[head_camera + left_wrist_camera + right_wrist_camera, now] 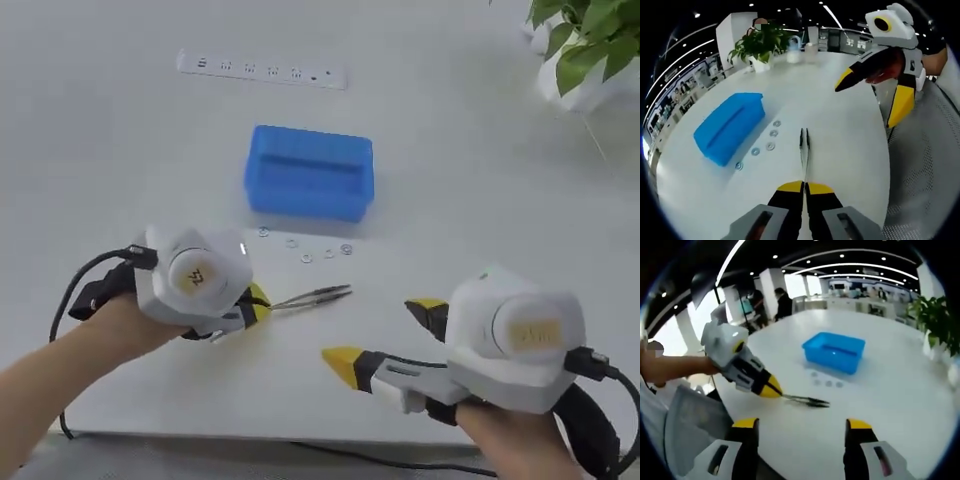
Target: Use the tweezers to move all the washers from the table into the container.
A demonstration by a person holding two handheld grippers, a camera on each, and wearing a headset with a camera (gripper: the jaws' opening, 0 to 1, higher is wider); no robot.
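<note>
Slim metal tweezers [804, 150] pinched in the yellow-tipped left gripper [805, 187], poised for picking.
Held pointing forward from the closed jaws so as to reach the small metal washers [771, 146] ahead-left, beside the blue rectangular plastic container [729, 127]; yellow-tipped right gripper [802, 423] gaping wide, empty, kept clear.

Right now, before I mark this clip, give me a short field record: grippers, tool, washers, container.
left gripper: shut on the tweezers
right gripper: open, holding nothing
tweezers: tips clear of the washers, no washer held
washers: five, loose on the table beside the container's near wall
container: blue, open-topped, upright
background: power strip beyond the container, potted plant at the table's far corner
</note>
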